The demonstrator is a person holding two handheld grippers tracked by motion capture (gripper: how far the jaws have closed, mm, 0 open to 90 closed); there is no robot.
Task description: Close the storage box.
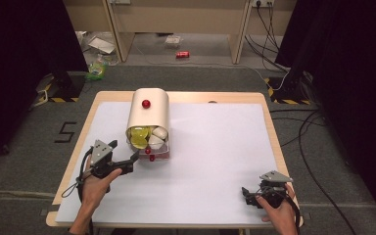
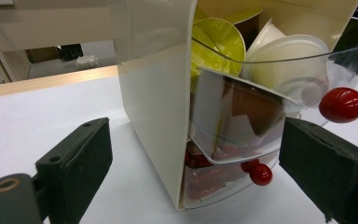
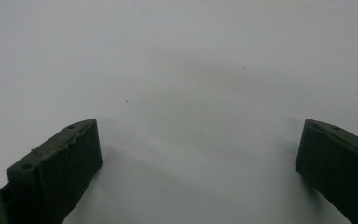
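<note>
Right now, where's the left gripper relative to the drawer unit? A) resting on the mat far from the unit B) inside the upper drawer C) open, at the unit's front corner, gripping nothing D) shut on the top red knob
C: the left gripper has its jaws spread wide at the front corner of the cream drawer unit, with the red knob of the pulled-out upper drawer just inside one jaw, ungripped.

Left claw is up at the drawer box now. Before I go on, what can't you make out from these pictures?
- Bottom drawer contents: left gripper view, red shapes blurred behind clear plastic and the top drawer.
- Box back and far side: high view, hidden by its own shell.
- Pods: high view, too small to count.
- Left claw: high view, too small to tell if it touches the knob.
- Right claw: high view, tips small and dark.
</note>
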